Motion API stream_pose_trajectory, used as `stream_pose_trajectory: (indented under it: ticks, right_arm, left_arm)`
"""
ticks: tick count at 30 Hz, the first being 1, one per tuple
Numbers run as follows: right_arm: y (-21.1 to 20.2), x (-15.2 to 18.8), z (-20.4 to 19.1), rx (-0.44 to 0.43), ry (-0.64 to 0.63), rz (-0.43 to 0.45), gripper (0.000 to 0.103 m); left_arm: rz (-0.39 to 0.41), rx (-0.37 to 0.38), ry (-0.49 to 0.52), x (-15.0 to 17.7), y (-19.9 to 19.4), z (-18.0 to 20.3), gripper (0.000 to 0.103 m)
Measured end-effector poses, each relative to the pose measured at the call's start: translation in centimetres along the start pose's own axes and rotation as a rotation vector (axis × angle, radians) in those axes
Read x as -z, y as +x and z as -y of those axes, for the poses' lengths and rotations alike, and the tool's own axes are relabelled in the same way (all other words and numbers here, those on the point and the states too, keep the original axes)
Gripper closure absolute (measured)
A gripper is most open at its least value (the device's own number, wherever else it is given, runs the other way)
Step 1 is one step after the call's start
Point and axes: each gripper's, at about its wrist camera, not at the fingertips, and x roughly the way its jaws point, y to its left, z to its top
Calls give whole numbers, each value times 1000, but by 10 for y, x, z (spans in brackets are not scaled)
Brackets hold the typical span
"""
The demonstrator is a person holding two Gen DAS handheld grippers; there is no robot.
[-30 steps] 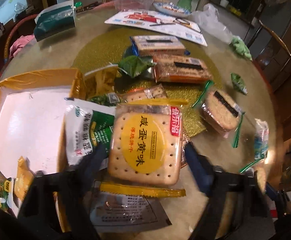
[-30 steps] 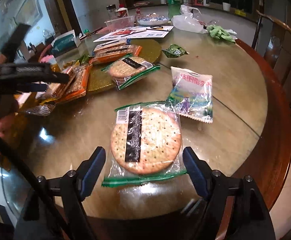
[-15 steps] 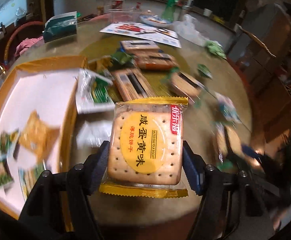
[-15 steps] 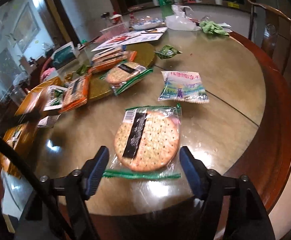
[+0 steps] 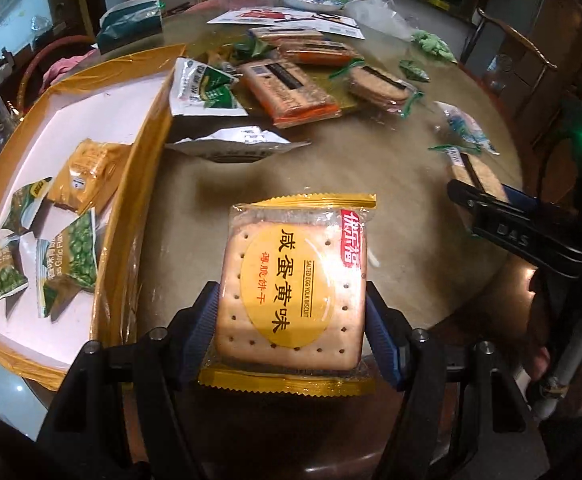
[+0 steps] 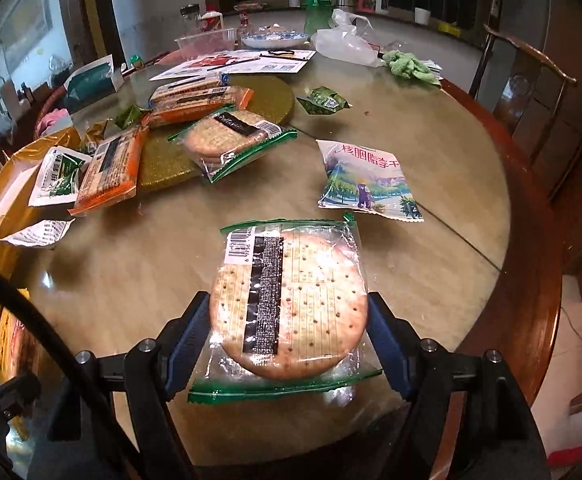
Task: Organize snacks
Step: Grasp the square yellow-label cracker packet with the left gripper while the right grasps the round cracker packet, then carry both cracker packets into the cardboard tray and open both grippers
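Square biscuit pack [image 5: 295,292], glossy crinkled wrapper

A square salted-egg-yolk biscuit in clear, yellow-edged wrapping [image 5: 293,294] was held flat above the table. A round cracker in clear, green-edged wrapping [image 6: 287,308] was gripped likewise, label side up.

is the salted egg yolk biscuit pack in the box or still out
Out. The salted egg yolk biscuit pack sits clamped in the left claw beside the box, over the table.

Four small snack packets [image 5: 71,258] lie in the box [image 5: 139,184]; three orange-wrapped cracker packs [image 6: 111,170] lie on the table [image 6: 431,152].
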Motion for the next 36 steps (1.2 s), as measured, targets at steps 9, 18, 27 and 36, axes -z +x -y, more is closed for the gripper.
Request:
stream_pose_trajectory:
  ticks: [9,18,27,36]
  right_arm:
    - [-15,18,-23,-144,-83,7,27]
    - [-30,22,-15,-369,20,9,27]
    - [-57,5,-38,-536,20,78,27]
    - [-61,-24,-114,-642,-103,75,27]
  left_arm:
    - [28,-63,48,9,5,7,32]
    - [58,73,-30,12,-13,-5,34]
    - [245,94,-191,-1,-87,-47,34]
    - [327,22,-362,-11,-111,-129,34]
